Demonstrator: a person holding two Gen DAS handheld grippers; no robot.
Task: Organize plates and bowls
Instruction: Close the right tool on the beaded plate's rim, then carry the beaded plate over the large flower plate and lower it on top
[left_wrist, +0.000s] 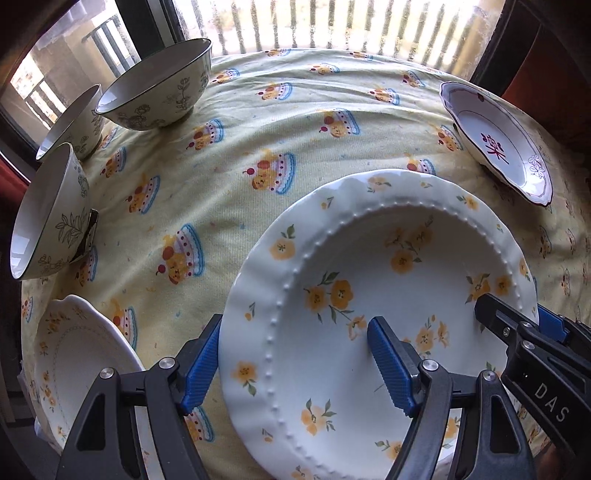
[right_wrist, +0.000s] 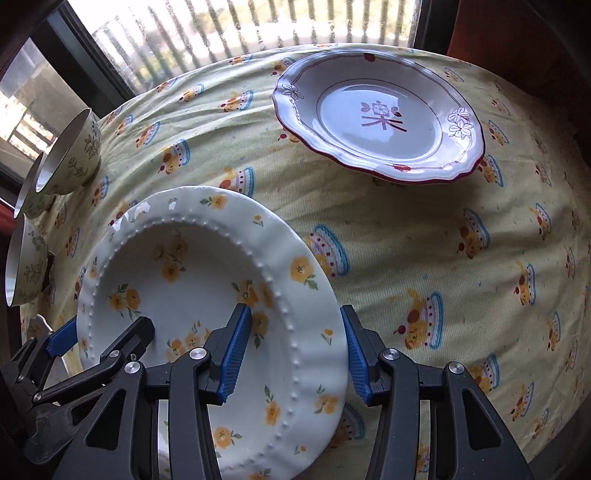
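Note:
A white plate with yellow flowers (left_wrist: 369, 295) is held between both grippers above the tablecloth. My left gripper (left_wrist: 295, 363) straddles its left rim, one finger outside and one inside the well. My right gripper (right_wrist: 295, 350) straddles its right rim the same way; it also shows in the left wrist view (left_wrist: 517, 321). The plate shows in the right wrist view (right_wrist: 192, 295) too. A red-rimmed plate (right_wrist: 380, 118) lies at the far right. Three floral bowls (left_wrist: 159, 88) (left_wrist: 74, 122) (left_wrist: 48, 214) stand at the left. A second yellow-flower plate (left_wrist: 74, 354) lies at the near left.
A yellow tablecloth with a cake print (left_wrist: 277, 129) covers the round table. A window with bars (left_wrist: 332, 26) runs behind the far edge. Red chair backs (right_wrist: 517, 44) stand at the far right.

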